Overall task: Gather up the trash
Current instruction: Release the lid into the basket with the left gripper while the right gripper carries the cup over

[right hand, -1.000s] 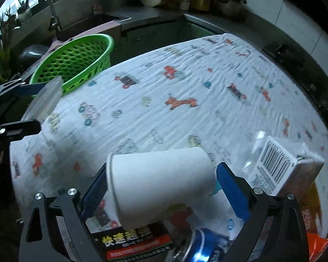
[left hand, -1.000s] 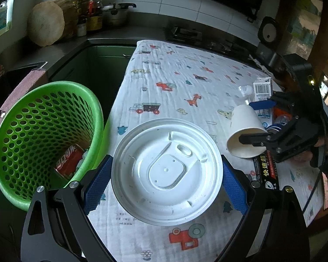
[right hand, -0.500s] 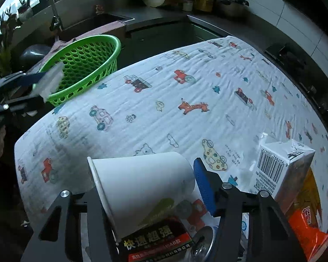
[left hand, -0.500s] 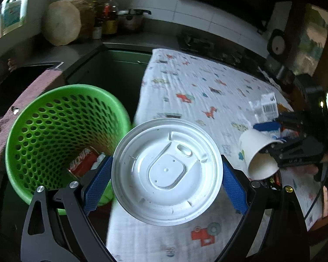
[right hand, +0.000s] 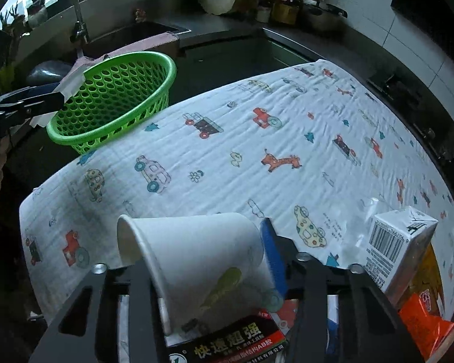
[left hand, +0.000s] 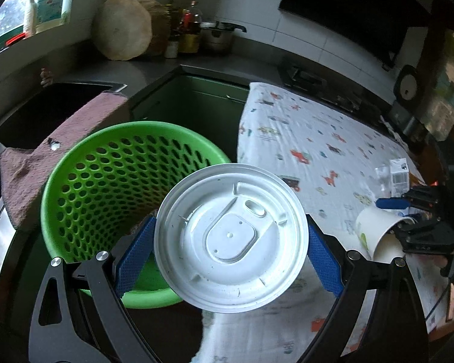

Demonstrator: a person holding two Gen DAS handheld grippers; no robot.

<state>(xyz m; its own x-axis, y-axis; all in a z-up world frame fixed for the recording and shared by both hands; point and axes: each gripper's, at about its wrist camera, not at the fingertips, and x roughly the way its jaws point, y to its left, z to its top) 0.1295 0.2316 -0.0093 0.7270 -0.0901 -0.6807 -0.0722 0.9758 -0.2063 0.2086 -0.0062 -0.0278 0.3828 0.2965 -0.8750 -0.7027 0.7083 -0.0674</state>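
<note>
Lid (left hand: 231, 237) sits clamped flat between your left gripper's (left hand: 227, 260) blue pads, held over the near rim of the green basket (left hand: 75, 199). Your right gripper (right hand: 202, 260) has the white paper cup (right hand: 190, 257) on its side between its fingers (jaws easing apart, cup visibly dented), above the patterned cloth (right hand: 227, 151), beside a carton (right hand: 396, 245).

Matt plastic lid (left hand: 231, 237), perforated glossy plastic basket (left hand: 84, 181), printed cloth (right hand: 257, 157).
</note>
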